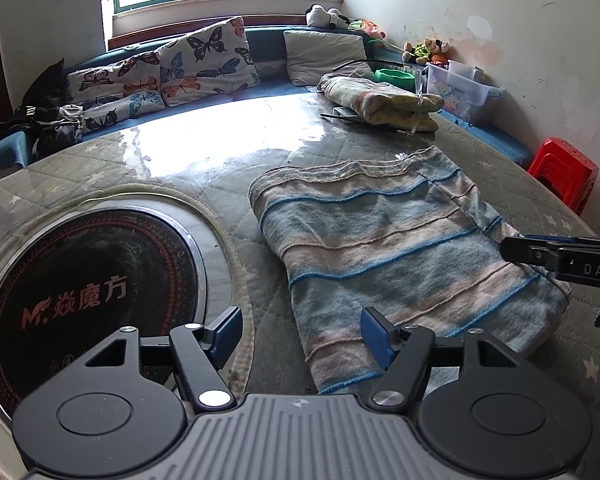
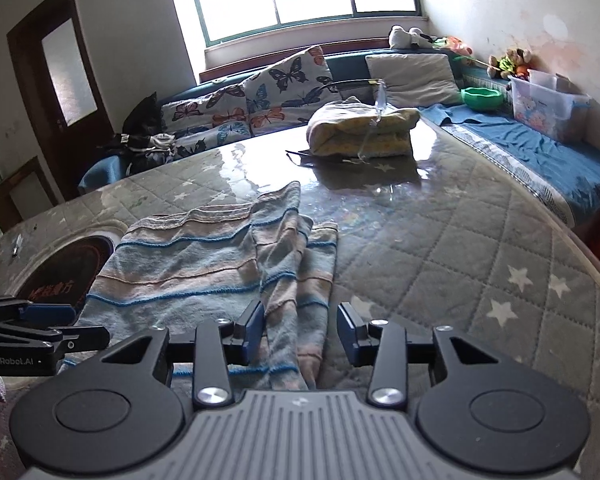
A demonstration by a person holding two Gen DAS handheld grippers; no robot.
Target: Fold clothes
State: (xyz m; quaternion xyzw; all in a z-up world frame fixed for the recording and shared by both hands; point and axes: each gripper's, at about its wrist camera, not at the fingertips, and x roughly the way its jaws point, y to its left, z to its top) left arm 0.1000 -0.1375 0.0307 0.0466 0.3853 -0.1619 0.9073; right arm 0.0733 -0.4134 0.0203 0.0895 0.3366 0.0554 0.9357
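Quilted star-print worktop point(image 1: 204, 184) fills the left wrist view: the left tool point(image 1: 302, 336) hangs released, its jaws apart over the near edge of the folded striped cloth point(image 1: 400, 248), beside an induction hob point(image 1: 88, 280). Right wrist view: the right tool point(image 2: 302, 330) is unclenched, the cloth's bunched fold between its jaws.

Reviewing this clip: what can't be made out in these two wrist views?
- Near edge of the striped garment: hidden behind each gripper's body in both views.
- What lies under the yellow bundle: covered; only a dark corner shows.
- Induction cooktop: cut off at the left edge in the left wrist view.
- Right gripper: cloth between its fingers, contact unclear.
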